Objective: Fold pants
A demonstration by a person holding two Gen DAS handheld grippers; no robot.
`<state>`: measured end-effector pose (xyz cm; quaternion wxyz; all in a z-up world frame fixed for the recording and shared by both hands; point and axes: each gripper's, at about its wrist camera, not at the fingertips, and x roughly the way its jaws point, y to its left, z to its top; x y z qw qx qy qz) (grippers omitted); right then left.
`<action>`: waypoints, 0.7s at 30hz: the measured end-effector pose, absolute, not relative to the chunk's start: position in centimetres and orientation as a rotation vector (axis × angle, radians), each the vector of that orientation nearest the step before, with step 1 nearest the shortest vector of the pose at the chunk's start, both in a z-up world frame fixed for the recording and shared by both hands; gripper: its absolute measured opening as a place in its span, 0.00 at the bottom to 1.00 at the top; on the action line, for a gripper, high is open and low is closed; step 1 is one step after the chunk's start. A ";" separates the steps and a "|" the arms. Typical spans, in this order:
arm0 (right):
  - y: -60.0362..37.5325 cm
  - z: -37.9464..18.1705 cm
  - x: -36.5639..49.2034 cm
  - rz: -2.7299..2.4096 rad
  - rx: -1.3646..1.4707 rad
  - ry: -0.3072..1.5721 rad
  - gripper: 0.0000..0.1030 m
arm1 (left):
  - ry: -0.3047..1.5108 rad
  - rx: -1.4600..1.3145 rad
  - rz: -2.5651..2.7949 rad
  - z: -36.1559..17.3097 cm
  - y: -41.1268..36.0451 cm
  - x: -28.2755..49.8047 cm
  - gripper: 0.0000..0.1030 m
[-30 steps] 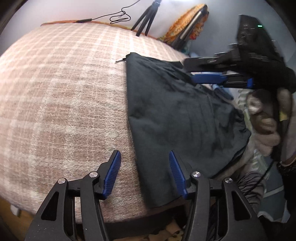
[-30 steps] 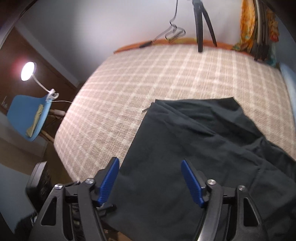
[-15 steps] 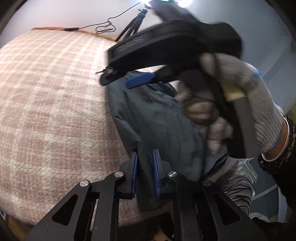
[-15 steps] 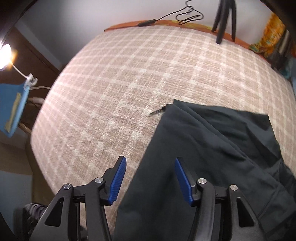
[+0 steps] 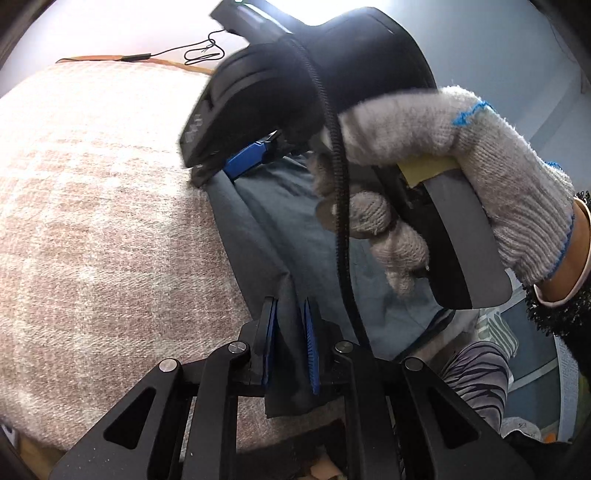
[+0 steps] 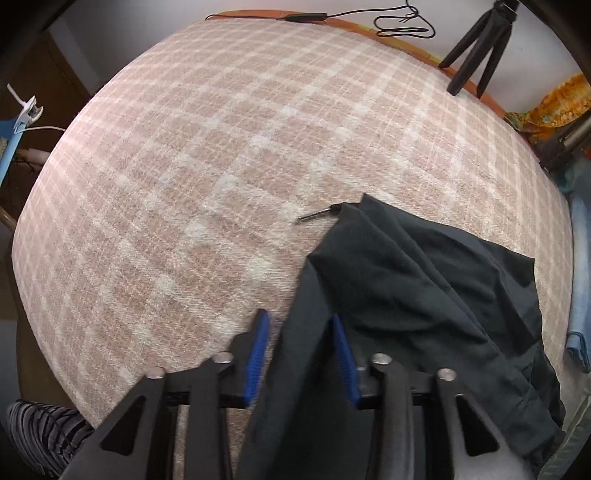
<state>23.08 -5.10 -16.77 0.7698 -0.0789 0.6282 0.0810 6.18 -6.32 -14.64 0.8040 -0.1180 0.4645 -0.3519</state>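
Within the last second the left gripper (image 5: 290,341) has gone from wide open beside the cloth to pinched tight on the near edge of the dark pants (image 5: 295,236), a ridge of fabric standing up between its blue pads, and the right gripper (image 6: 301,352) has swung in over the same long edge further up, its pads narrowing from a broad spread to a partial gap with the fabric edge running between them; they look not quite closed, so I judge that grasp as still forming. The gloved right hand (image 5: 454,184) now fills much of the left view. Both tools on one side seam suggests a lift-and-carry fold is about to start, once the right side bites. The pants lie crumpled at the near right part of the bed, partly doubled already, a drawstring tip (image 6: 314,215) poking out onto the blanket. The surface is a pink-and-white checked blanket (image 6: 221,166), soft and likely to drag the cloth. Beyond it stand a black tripod (image 6: 476,48), a looped cable (image 6: 399,22) by the wall, and orange patterned fabric (image 6: 554,107) at right
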 end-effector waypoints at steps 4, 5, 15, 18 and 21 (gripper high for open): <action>-7.3 -16.7 23.3 0.198 -0.105 1.346 0.07 | 0.994 -0.219 -0.727 -15.1 -6.6 6.5 0.13; -8.1 -16.7 23.3 0.207 -0.079 1.343 0.04 | 0.995 -0.196 -0.715 -15.1 -6.9 6.5 0.18; -11.6 -14.4 22.3 0.264 0.079 1.254 0.00 | 1.013 -0.096 -0.688 -15.1 -8.9 7.1 0.09; -13.2 -12.9 22.0 0.285 0.112 1.221 0.00 | 0.979 -0.097 -0.712 -13.9 -9.7 7.2 0.05; -14.2 -11.5 21.5 0.293 0.130 1.178 0.00 | 0.922 -0.079 -0.741 -11.9 -10.6 7.2 0.04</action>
